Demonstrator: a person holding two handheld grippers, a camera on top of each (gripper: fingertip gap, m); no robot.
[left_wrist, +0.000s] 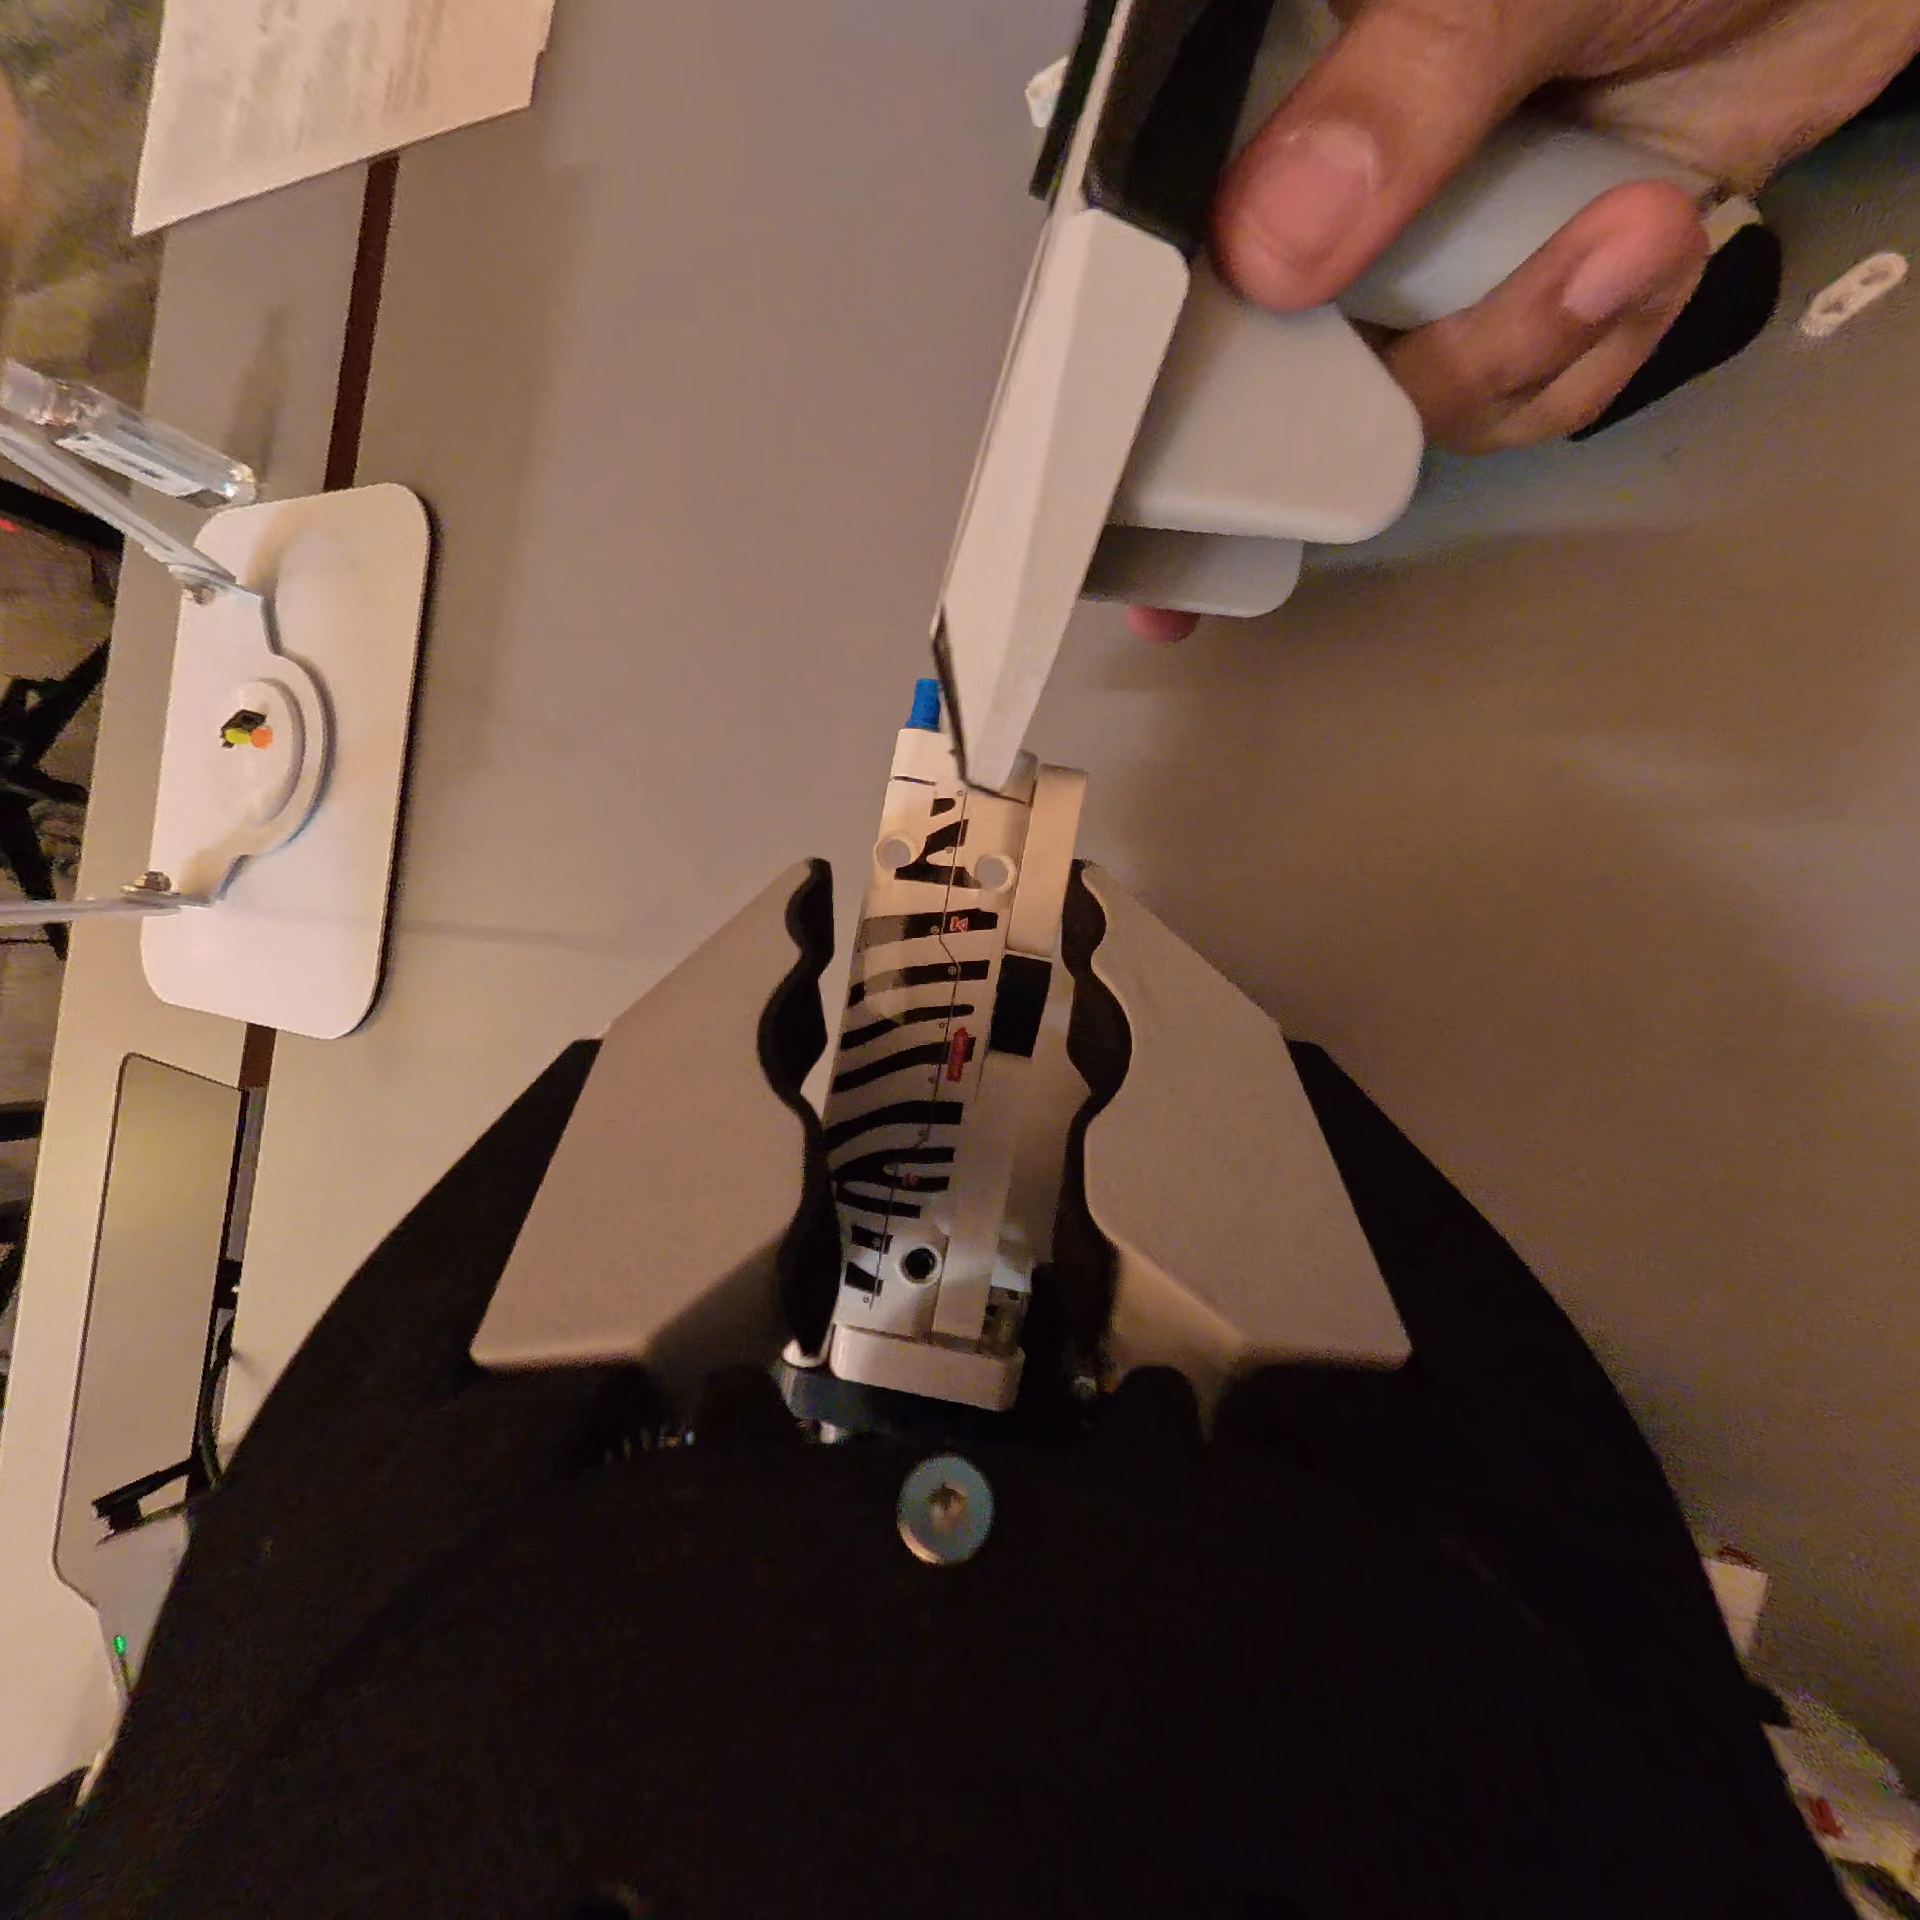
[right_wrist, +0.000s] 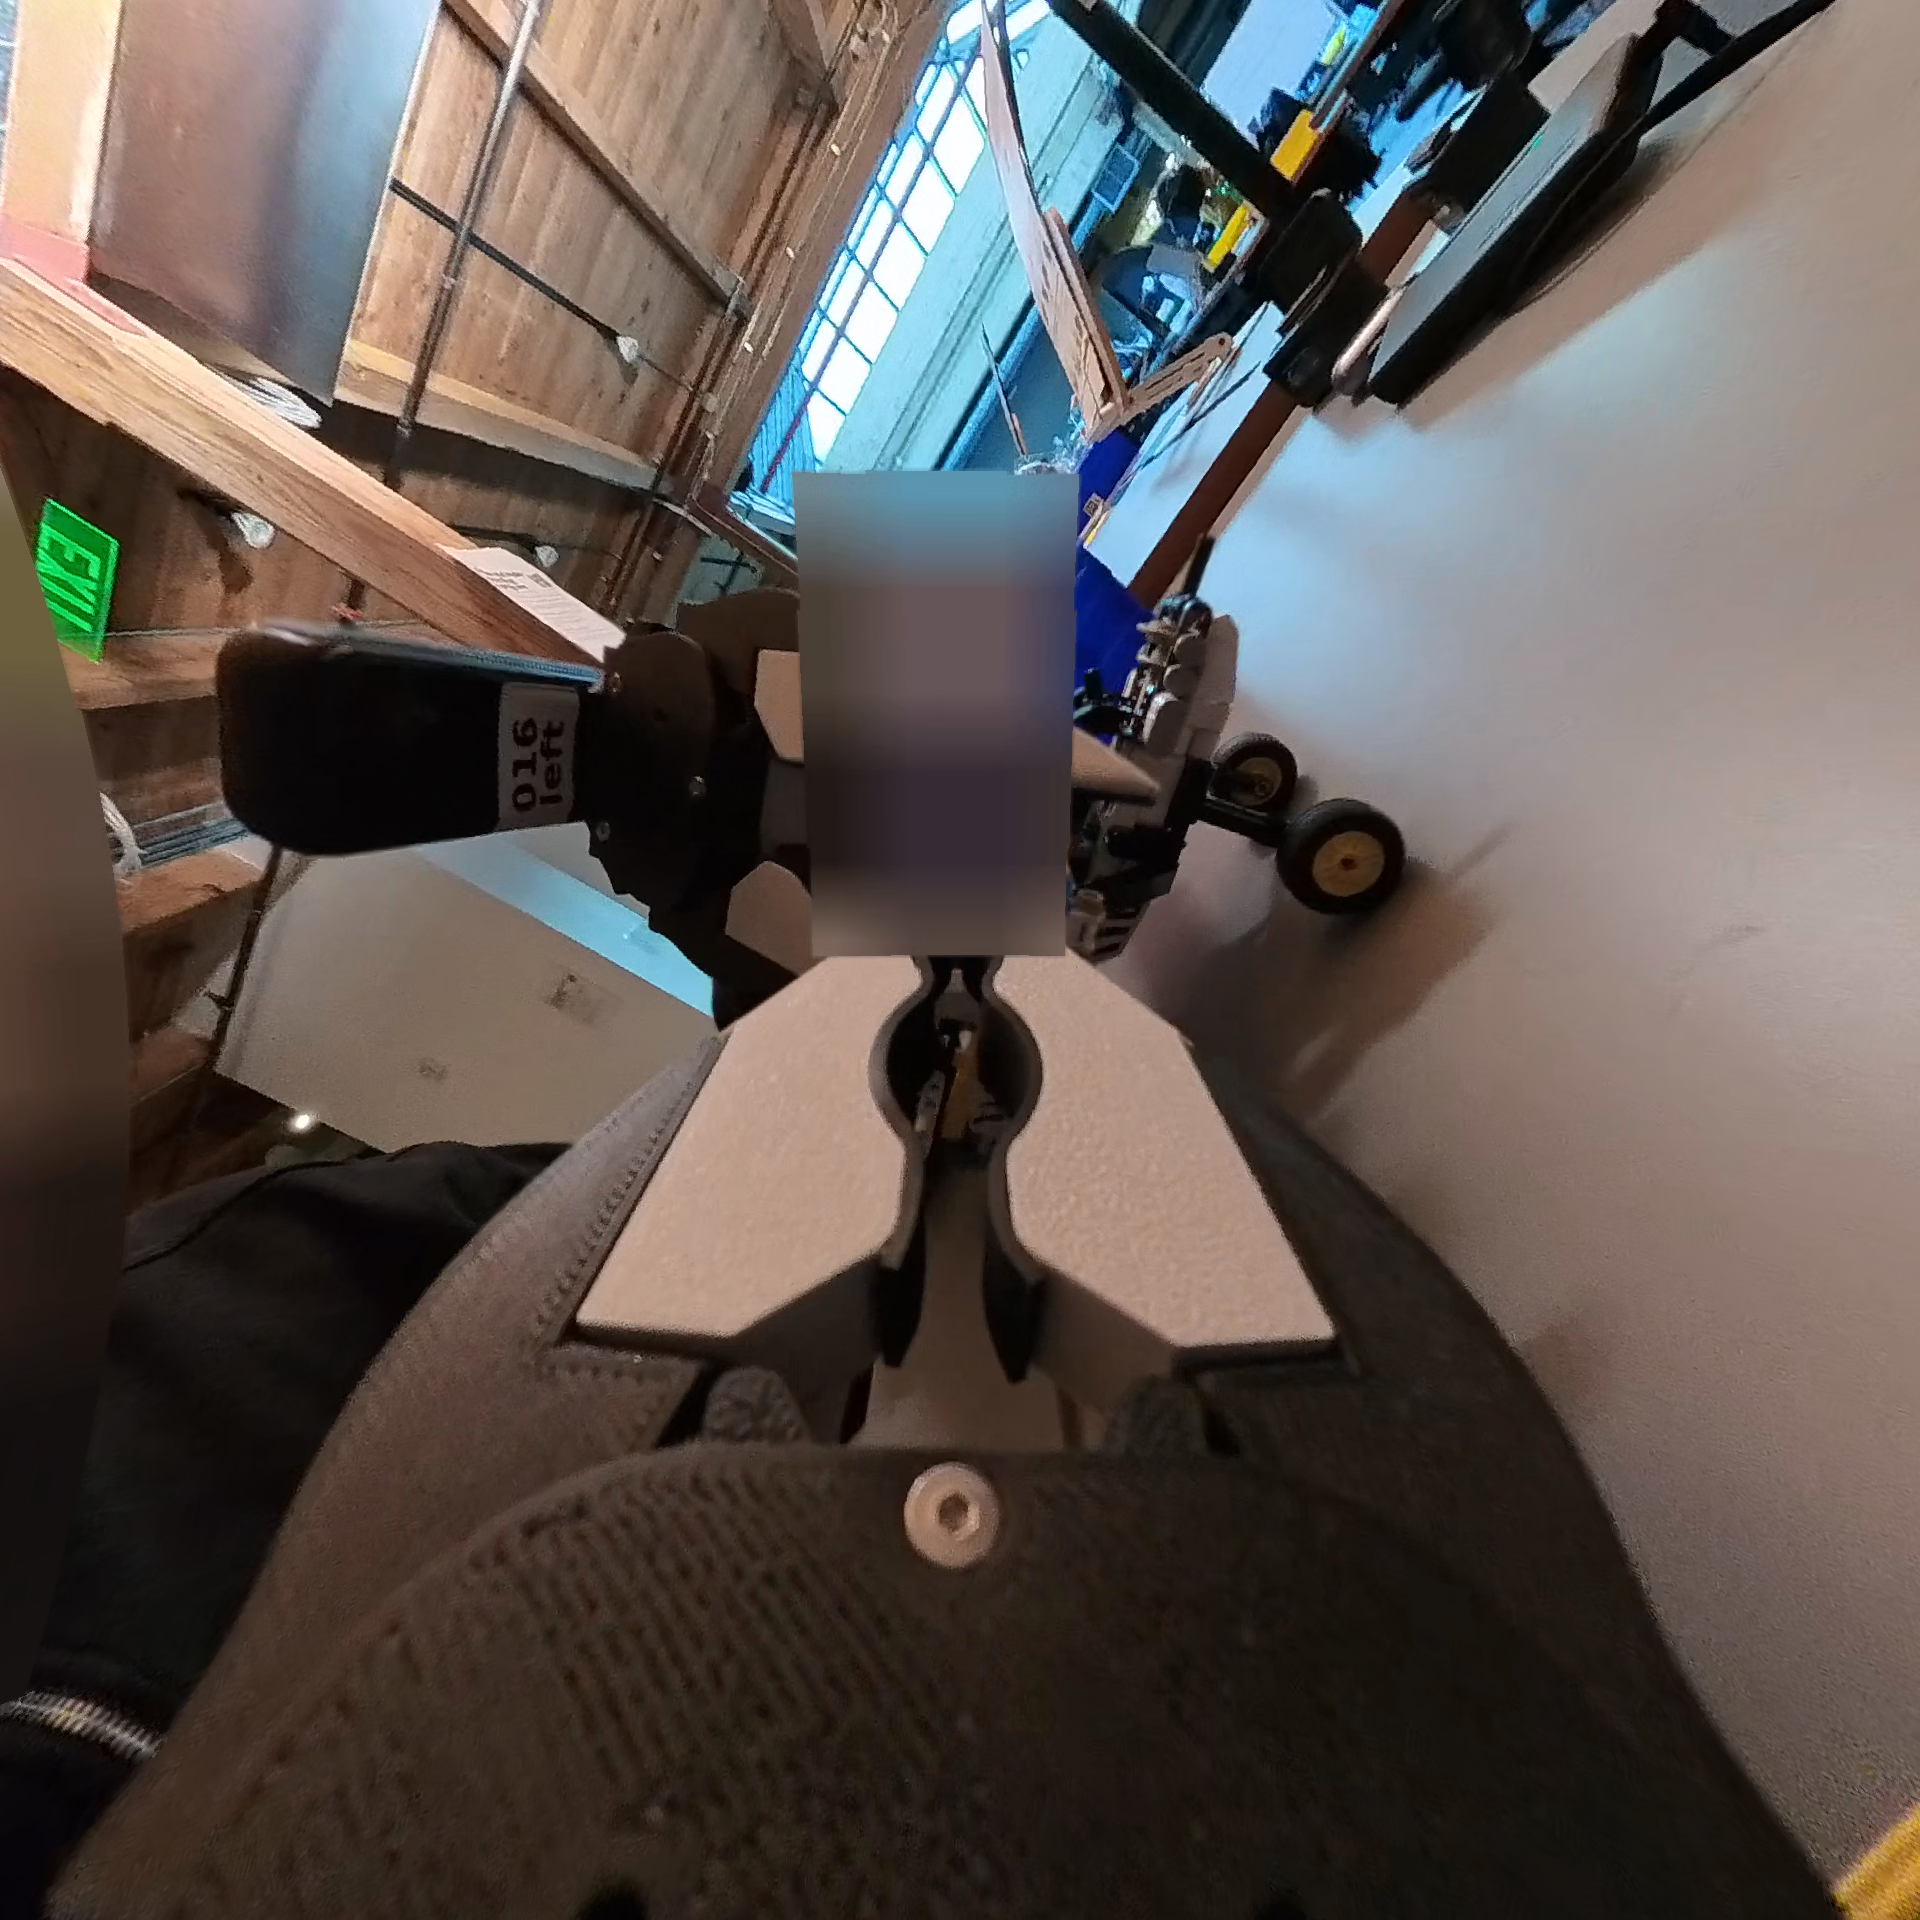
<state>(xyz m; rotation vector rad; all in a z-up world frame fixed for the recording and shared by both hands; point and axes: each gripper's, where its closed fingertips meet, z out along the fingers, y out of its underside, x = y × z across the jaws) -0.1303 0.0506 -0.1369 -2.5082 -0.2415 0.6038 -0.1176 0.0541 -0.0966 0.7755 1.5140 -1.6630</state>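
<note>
In the left wrist view my left gripper (left_wrist: 951, 883) is shut on a white brick-built model with black zebra stripes (left_wrist: 925, 1039). Both dark pads press on its sides. A blue pin (left_wrist: 923, 707) sticks out of its far end. My right gripper (left_wrist: 982, 764) comes in from the upper right, held by a hand (left_wrist: 1507, 187), with its tips on the model's far end. In the right wrist view the right gripper (right_wrist: 956, 966) has its jaws together. Beyond it are the left gripper's black body (right_wrist: 665, 769) and the model's chassis (right_wrist: 1174, 727) with its yellow-hubbed wheels (right_wrist: 1340, 857). A mosaic patch hides the contact point.
The grey table (left_wrist: 675, 416) lies under both grippers. A white base plate with a metal bracket (left_wrist: 291, 748) stands at the left, a sheet of paper (left_wrist: 332, 83) at the top left, and a grey flat device (left_wrist: 156, 1299) at the left edge. Dark equipment (right_wrist: 1538, 229) sits on the table farther off. Only a small space, under 4 cm, lies between the two pairs of fingers.
</note>
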